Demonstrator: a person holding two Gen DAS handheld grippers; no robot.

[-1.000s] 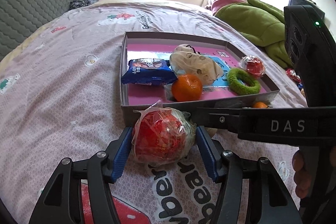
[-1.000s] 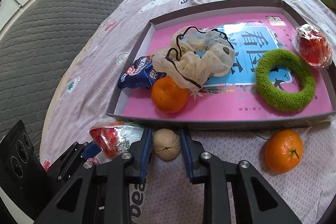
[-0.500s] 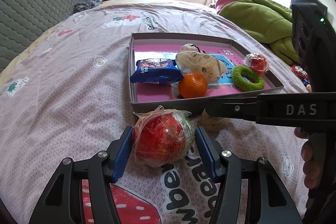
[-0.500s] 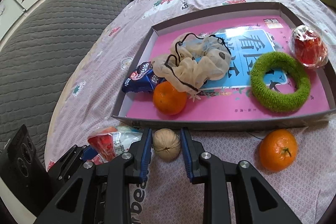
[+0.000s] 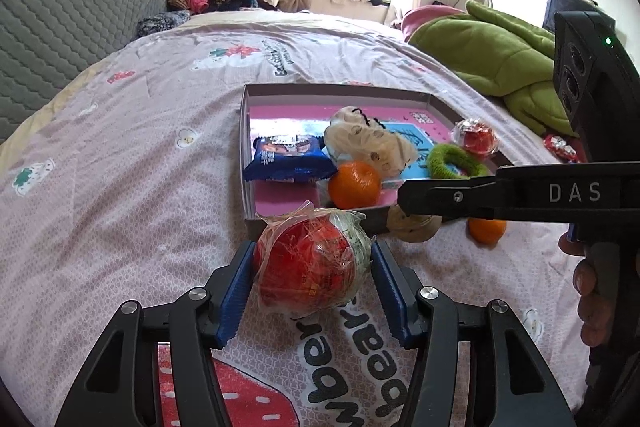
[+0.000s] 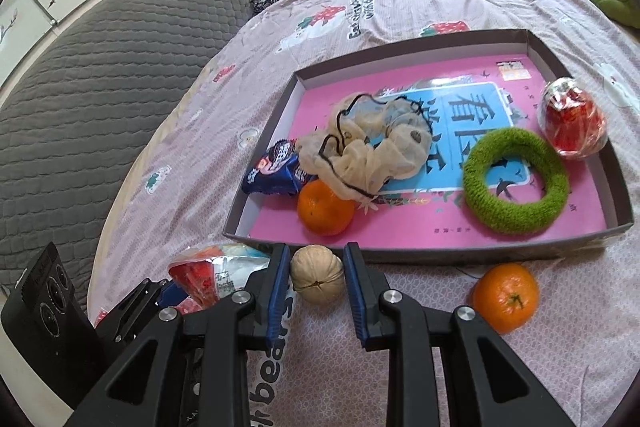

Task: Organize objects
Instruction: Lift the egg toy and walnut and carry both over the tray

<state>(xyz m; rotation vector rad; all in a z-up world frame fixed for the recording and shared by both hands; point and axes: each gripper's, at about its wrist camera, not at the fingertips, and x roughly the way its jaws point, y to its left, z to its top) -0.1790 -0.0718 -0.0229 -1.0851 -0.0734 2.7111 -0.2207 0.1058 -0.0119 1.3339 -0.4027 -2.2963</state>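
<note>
Our left gripper [image 5: 314, 285] clamps a crinkly-wrapped red ball [image 5: 310, 263]; right gripper [image 6: 316, 285], narrow, pinches the ridged walnut [image 6: 317, 279]. Shallow cardboard tray [image 6: 436, 253] at 12 o'clock.

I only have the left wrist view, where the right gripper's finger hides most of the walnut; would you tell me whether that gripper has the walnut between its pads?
Observer: Yes. In the right wrist view the walnut sits between the right gripper pads, both touching it, on the bed just outside the tray.
Operator: Thank you. Is the loose orange clear of that gripper?
Observer: It is. The orange lies apart, to the right of the gripper, touching neither the gripper nor the walnut.
Operator: And how does the green ring lie?
Observer: The green ring lies flat in the tray on the pink book, with the book's blue panel showing through its hole.
</note>
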